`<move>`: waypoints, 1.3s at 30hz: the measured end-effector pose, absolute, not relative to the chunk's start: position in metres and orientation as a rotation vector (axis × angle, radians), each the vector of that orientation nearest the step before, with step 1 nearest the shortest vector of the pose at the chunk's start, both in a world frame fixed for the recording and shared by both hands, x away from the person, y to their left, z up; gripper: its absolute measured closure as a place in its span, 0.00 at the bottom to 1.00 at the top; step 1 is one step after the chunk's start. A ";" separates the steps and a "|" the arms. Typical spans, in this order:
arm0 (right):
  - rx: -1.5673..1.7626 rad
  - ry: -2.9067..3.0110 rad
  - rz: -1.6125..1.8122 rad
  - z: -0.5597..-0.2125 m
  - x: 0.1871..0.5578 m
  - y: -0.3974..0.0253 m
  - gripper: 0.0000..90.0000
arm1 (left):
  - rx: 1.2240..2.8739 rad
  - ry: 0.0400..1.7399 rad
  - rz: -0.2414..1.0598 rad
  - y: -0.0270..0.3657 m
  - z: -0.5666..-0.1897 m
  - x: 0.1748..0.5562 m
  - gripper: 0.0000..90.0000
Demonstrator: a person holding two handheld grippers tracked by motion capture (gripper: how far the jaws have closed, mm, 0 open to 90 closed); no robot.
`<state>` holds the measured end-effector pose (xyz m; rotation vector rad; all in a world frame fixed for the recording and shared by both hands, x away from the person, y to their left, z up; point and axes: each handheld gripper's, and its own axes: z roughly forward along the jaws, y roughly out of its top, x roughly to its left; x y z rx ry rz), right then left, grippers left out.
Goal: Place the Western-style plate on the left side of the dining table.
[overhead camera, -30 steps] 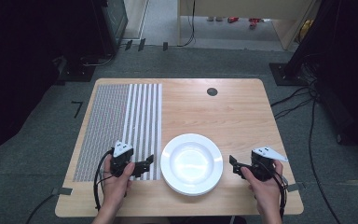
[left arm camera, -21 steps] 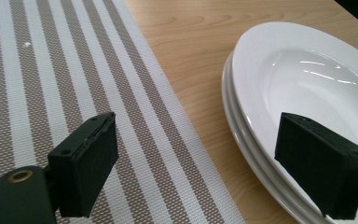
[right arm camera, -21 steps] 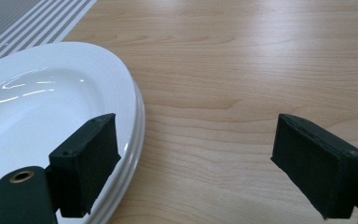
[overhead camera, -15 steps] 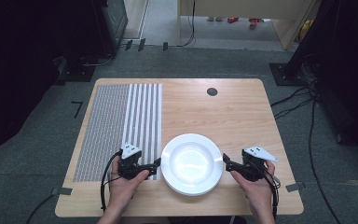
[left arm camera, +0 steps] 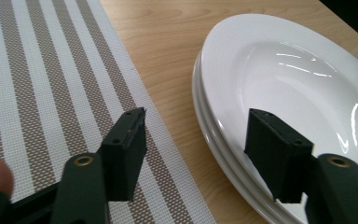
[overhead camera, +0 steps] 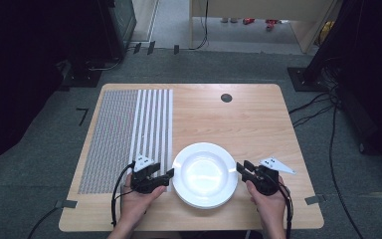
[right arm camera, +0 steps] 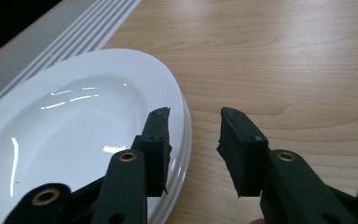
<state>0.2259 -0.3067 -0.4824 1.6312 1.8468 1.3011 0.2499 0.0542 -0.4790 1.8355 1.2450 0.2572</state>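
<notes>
A stack of white plates point(overhead camera: 205, 174) sits on the wooden table near its front edge; the stacked rims show in the left gripper view point(left arm camera: 279, 88) and the right gripper view point(right arm camera: 74, 126). My left gripper point(overhead camera: 168, 175) is open at the plates' left rim; in its own view point(left arm camera: 196, 149) one jaw hangs over the striped placemat, the other over the plate's rim. My right gripper point(overhead camera: 239, 169) is open at the plates' right rim; in its own view point(right arm camera: 193, 140) one jaw is above the rim and the other over bare wood.
A striped grey-and-white placemat point(overhead camera: 127, 134) covers the table's left part, just left of the plates. A dark round hole point(overhead camera: 226, 97) is near the table's far edge. Cables trail on the floor at the right.
Both grippers have moved inward toward the plates, from about a hand's width off to right at the rims on each side. The plates have not moved.
</notes>
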 end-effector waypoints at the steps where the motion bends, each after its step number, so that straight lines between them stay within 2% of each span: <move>1: 1.635 1.841 1.312 -0.482 0.226 -0.307 0.74 | 1.832 1.244 0.241 0.054 -0.480 0.250 0.48; 10: 1.630 1.903 1.348 -0.489 0.227 -0.304 0.80 | 1.822 1.218 0.163 0.052 -0.482 0.249 0.61; 19: 1.704 1.908 1.430 -0.495 0.228 -0.308 0.82 | 1.823 1.204 0.125 0.051 -0.483 0.249 0.67; 32: 1.738 1.877 1.416 -0.495 0.225 -0.305 0.83 | 1.827 1.182 0.071 0.049 -0.485 0.249 0.69; 39: 1.827 1.812 1.535 -0.502 0.224 -0.311 0.82 | 1.822 1.182 0.054 0.050 -0.486 0.249 0.68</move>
